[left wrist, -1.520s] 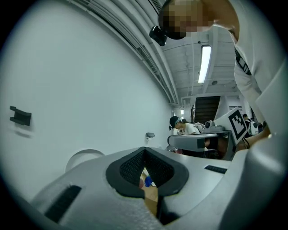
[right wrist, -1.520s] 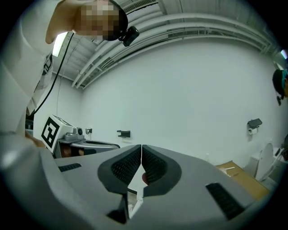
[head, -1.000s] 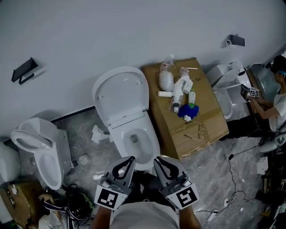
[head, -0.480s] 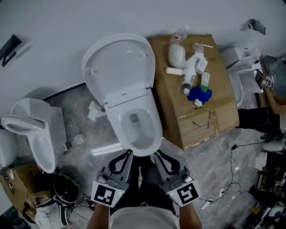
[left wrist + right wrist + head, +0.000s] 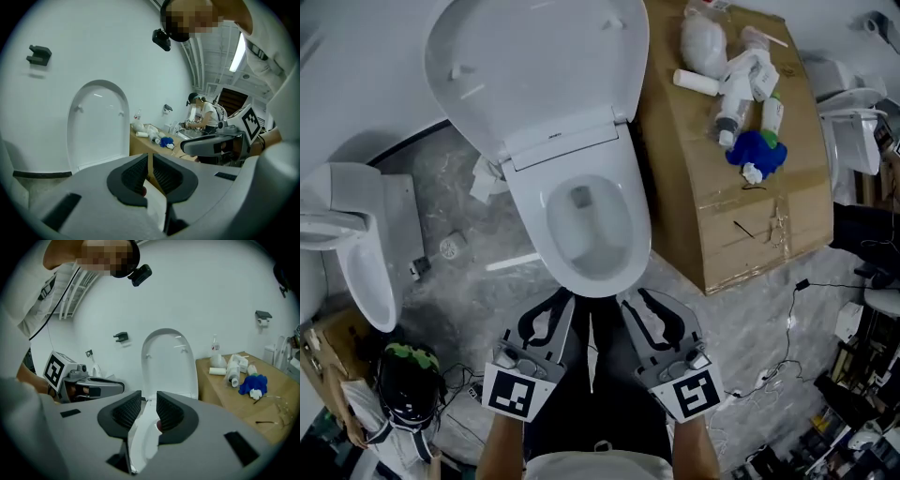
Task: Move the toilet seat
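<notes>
A white toilet stands in front of me, its lid and seat [image 5: 539,66] raised against the wall and its bowl [image 5: 586,225] uncovered. Both grippers hover side by side just before the bowl's front rim, apart from it. My left gripper [image 5: 565,298] is opening, with only a thin slit between its pads [image 5: 149,157] and nothing in it. My right gripper [image 5: 630,300] is opening wider. The bowl's rim [image 5: 143,427] shows below through its gap [image 5: 149,397], and no pad presses on anything. The raised lid [image 5: 169,364] stands straight ahead.
A cardboard box [image 5: 741,187] right of the toilet carries bottles and a blue cloth [image 5: 755,150]. A second toilet [image 5: 356,234] stands at the left. A dark helmet [image 5: 408,380] and cables [image 5: 787,347] lie on the floor. A person [image 5: 206,115] works at the far right.
The toilet has come nearer and larger in the head view. Both grippers have moved up to the bowl's front rim, and their jaws have parted slightly.
</notes>
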A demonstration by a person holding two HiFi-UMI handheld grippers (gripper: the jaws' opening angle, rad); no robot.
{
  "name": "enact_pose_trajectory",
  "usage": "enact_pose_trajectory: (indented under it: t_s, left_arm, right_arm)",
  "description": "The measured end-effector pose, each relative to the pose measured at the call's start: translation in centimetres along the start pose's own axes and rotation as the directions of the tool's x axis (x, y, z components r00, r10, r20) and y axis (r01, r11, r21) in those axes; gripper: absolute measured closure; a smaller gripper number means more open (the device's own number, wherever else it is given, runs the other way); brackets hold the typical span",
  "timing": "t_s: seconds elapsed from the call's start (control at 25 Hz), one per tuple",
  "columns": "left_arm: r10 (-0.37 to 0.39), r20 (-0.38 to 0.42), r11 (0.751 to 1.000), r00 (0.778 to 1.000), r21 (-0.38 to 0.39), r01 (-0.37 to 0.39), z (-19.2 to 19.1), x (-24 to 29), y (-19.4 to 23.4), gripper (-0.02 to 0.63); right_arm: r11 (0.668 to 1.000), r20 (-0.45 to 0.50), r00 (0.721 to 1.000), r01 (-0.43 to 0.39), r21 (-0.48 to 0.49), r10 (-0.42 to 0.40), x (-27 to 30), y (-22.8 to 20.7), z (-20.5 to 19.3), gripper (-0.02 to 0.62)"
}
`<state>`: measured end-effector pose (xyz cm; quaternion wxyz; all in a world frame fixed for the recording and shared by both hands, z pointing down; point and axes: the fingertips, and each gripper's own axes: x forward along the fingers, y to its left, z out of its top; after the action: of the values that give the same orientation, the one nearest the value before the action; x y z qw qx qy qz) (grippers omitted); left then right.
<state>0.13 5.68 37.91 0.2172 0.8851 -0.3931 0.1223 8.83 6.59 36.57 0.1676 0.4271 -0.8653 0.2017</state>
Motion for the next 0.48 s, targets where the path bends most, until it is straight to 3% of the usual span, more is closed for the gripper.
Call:
enact_pose_trajectory:
  t_s: [0.48]
  left_arm:
    - [-0.005,-0.116,0.999,0.993,-0.036,0.001,-11.7,3.2,0.3,0.480]
  right_arm:
    - [0.997,-0.097,0.995,0.020,0.077,-0.013,2.7,-2.7,-11.7,0.454]
